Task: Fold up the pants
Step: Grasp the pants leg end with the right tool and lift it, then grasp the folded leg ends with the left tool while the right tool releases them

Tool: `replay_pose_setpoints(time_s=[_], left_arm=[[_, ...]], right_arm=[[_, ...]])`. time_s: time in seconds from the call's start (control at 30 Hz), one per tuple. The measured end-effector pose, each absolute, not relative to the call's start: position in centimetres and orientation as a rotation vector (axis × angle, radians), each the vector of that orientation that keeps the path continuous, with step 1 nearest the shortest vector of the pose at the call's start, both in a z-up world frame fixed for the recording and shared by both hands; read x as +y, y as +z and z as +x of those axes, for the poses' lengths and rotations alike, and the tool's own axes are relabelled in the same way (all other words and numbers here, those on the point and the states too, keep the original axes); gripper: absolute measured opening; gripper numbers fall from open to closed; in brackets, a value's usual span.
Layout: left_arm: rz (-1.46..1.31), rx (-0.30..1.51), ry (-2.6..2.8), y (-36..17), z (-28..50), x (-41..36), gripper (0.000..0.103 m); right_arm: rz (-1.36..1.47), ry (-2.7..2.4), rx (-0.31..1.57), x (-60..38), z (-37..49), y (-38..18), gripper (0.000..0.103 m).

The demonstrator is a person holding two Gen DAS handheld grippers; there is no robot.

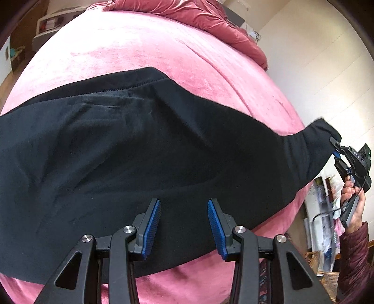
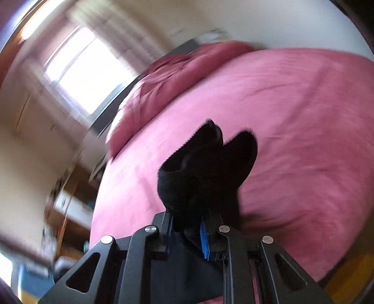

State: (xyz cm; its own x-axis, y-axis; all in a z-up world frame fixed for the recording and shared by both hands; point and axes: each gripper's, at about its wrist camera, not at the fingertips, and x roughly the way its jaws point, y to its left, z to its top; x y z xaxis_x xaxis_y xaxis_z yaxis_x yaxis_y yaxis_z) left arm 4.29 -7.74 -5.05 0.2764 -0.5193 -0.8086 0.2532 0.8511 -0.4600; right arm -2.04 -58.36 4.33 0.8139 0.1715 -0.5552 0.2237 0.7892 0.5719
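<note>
Black pants (image 1: 131, 145) lie spread across a pink bed (image 1: 131, 46), with one end pulled up off the bed at the right. My left gripper (image 1: 184, 205) hovers over the near edge of the pants, open and empty, its blue pads apart. My right gripper (image 1: 336, 152) is shut on the raised end of the pants at the far right. In the blurred right wrist view my right gripper (image 2: 187, 222) clamps a bunch of black pants fabric (image 2: 205, 168) that sticks up past the fingers, above the bed (image 2: 303, 117).
A crumpled dark pink duvet (image 1: 210, 16) is heaped at the far end of the bed. A white wall (image 1: 315, 58) runs along the right side. Cluttered shelves and a wicker basket (image 1: 327, 233) stand off the bed's right corner. A bright window (image 2: 86, 74) shows in the right wrist view.
</note>
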Motion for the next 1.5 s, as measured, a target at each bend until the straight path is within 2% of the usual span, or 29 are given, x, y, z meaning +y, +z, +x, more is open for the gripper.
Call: replay_pose_setpoints(time_s=[0.2,0.43,0.7,0.8,0.87,0.9,1.0,1.07,1.1,1.13,1.37,1.43,1.47,1.5], left_arm=[[-0.329,1.175,-0.543,-4.7,4.0,-6.0,0.043],[-0.385,1.165,-0.545,-4.8,3.9,-4.2,0.043],[-0.424,1.159,-0.588,-4.1,5.3,-4.4,0.043],[-0.469,1.172,-0.621,-4.0,6.3,-5.2,0.047],[-0.515,1.189,-0.654,-4.0,7.1,-6.0,0.052],[-0.53,1.195,-0.665,-4.0,7.4,-6.3,0.056],[-0.595,1.24,-0.7,-4.5,8.6,-7.3,0.057],[-0.622,1.284,-0.695,-5.2,9.5,-7.9,0.062],[-0.629,1.289,-0.692,-5.3,9.7,-8.0,0.068],[-0.636,1.293,-0.686,-5.4,9.8,-8.0,0.068],[-0.624,1.36,-0.666,-6.1,11.1,-10.1,0.068],[-0.612,1.386,-0.653,-6.2,10.8,-10.8,0.066],[-0.595,1.402,-0.639,-6.5,10.9,-11.2,0.063],[-0.585,1.409,-0.63,-6.9,10.6,-11.5,0.048]], right_arm=[[0.529,0.196,0.753,-47.2,1.1,4.2,0.019],[0.378,0.348,0.963,-35.1,4.0,-1.5,0.019],[0.17,0.354,1.076,-29.4,4.1,-6.0,0.019],[0.115,0.37,1.082,-29.0,3.4,-6.4,0.019],[0.076,0.398,1.085,-28.2,3.4,-6.4,0.025],[0.071,0.402,1.078,-28.0,3.6,-6.3,0.031],[0.118,0.455,1.074,-28.6,2.9,-6.0,0.047],[0.186,0.497,1.065,-29.7,2.0,-5.4,0.054],[0.208,0.499,1.06,-29.9,1.7,-4.8,0.055],[0.221,0.484,1.051,-30.7,1.1,-4.4,0.055],[0.356,0.18,1.034,-41.4,-4.7,-3.9,0.055],[0.354,0.056,1.048,-44.4,-6.2,-4.0,0.055],[0.35,0.02,1.058,-45.1,-6.5,-4.4,0.055],[0.354,-0.017,1.075,-46.5,-7.1,-4.8,0.054]])
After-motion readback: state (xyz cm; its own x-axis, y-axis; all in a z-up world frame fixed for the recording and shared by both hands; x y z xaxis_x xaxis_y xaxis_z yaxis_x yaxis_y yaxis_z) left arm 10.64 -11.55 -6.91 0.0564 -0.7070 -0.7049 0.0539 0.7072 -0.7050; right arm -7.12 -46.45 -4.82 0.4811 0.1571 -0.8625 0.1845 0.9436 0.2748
